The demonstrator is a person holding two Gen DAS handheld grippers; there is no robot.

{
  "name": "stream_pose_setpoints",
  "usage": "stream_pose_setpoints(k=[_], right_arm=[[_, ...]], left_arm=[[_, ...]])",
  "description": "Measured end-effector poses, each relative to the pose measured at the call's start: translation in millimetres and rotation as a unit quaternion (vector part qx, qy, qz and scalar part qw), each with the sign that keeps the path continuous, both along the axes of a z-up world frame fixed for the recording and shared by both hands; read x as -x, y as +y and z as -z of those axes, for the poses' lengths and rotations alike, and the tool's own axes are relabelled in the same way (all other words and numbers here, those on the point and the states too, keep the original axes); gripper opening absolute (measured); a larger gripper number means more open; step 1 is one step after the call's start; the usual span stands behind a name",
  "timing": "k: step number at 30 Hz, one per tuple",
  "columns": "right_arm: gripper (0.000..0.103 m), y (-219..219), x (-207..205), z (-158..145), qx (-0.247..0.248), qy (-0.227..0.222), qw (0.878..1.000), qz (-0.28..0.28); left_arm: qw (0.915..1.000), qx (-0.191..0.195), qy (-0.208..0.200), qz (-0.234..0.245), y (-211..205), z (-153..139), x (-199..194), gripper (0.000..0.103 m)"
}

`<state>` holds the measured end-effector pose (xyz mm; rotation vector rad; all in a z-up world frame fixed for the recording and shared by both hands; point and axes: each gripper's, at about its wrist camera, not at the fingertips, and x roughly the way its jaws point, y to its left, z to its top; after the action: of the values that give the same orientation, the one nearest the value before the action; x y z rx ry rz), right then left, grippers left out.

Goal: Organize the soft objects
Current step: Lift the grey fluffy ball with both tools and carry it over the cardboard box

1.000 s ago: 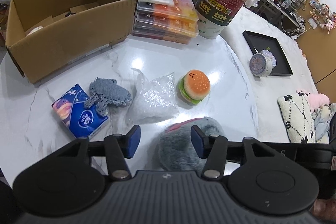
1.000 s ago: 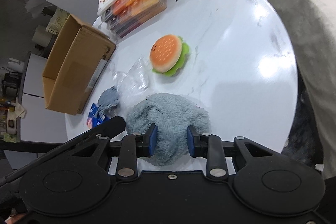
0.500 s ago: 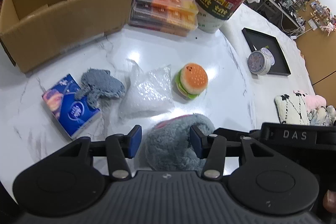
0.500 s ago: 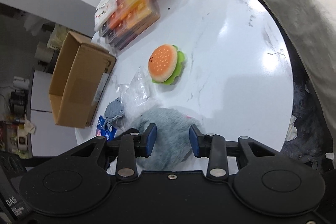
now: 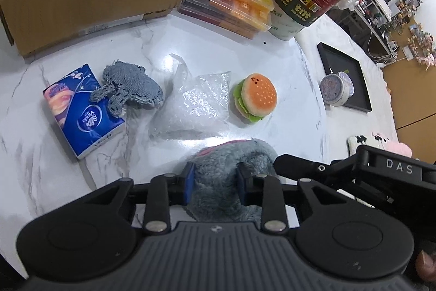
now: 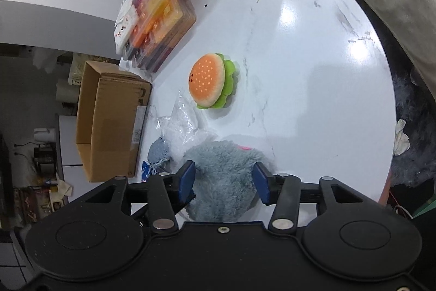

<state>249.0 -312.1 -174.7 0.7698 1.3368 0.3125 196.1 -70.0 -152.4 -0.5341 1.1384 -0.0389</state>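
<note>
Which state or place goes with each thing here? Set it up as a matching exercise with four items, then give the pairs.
Things:
1. grey plush
2. burger toy
3. knit piece
4. cardboard box

Places or states:
A. lying partly on the tissue pack
B. open-topped, at the table's far edge
C. pinched between the left hand-held gripper's blue pads
D. alone on the marble, right of the plastic bag

Pairs: 1-C, 2-D, 3-A, 4-B
</note>
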Motion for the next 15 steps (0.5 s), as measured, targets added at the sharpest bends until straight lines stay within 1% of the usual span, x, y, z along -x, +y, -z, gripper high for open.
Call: stream_pose_setpoints(k=[3,7,10,11,15], right_arm=[[0.056,5,1,2,0.011,0.001,1.000,-0.005],[0.056,12,3,7,0.023,0.003,1.000,-0.005],[0.043,13,4,5,0.021,-0.003,1.000,-0.004],[0.036,14,4,3,0.018,-0.006,1.000,-0.005],[0.034,19,4,-8,0.016,-0.019,1.000,-0.010]], left_arm=[[1.0000,0.002,-0.002,0.000,-2,1,0,0.030],[1.0000,0.003,-0.003,-0.005,-3,0,1,0.028],[0.9999,0.006,-0.005,-0.011,-1,-3,2,0.025],[0.9999,0.008,-0.006,-0.012,0,-5,2,0.025],[0.9997,0.009,-0.017,-0.016,4,-13,4,0.024]])
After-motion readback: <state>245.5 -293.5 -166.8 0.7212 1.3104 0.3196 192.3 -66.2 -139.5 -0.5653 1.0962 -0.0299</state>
